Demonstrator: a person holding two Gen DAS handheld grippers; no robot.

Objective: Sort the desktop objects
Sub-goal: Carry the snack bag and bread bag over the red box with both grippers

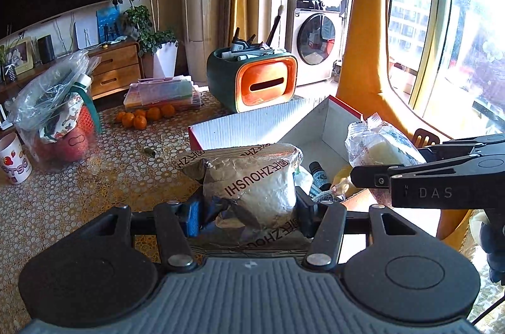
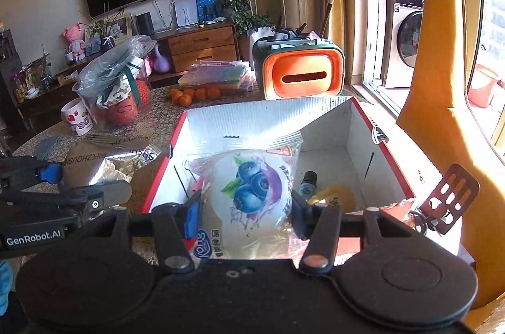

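Nearest the left wrist camera, the left gripper (image 1: 247,208) was clamped around a silver foil pouch (image 1: 252,182) printed with dark lettering, its blue-faced pads (image 1: 193,215) pressing into the crinkled sides at about mid-height. The pouch looked light and puffy, soft enough to dent, and its smooth foil could slide, so a hold across the full body rather than the thin sealed top edge seemed the safer choice. Beyond it, toward one o'clock, stood the open cardboard box (image 1: 240,125) with red edging, a small dark bottle (image 1: 318,174) lying inside; the right gripper (image 1: 375,176) reached in from three o'clock carrying a clear packet (image 1: 378,144). At ten o'clock a heap of oranges (image 1: 143,114) sat on the patterned table (image 1: 79,192). Nearest the right wrist camera, the right gripper (image 2: 246,208) was closed on a clear blueberry jelly packet (image 2: 249,192), held over the near edge of the box (image 2: 363,138). That packet appeared squashy, a little heavier for its size and slick in its plastic film; gripping the plump middle, as here, probably served better than the flimsy top seal. The left gripper (image 2: 53,173) with the foil pouch (image 2: 104,162) showed at nine o'clock, just outside the box's left wall.
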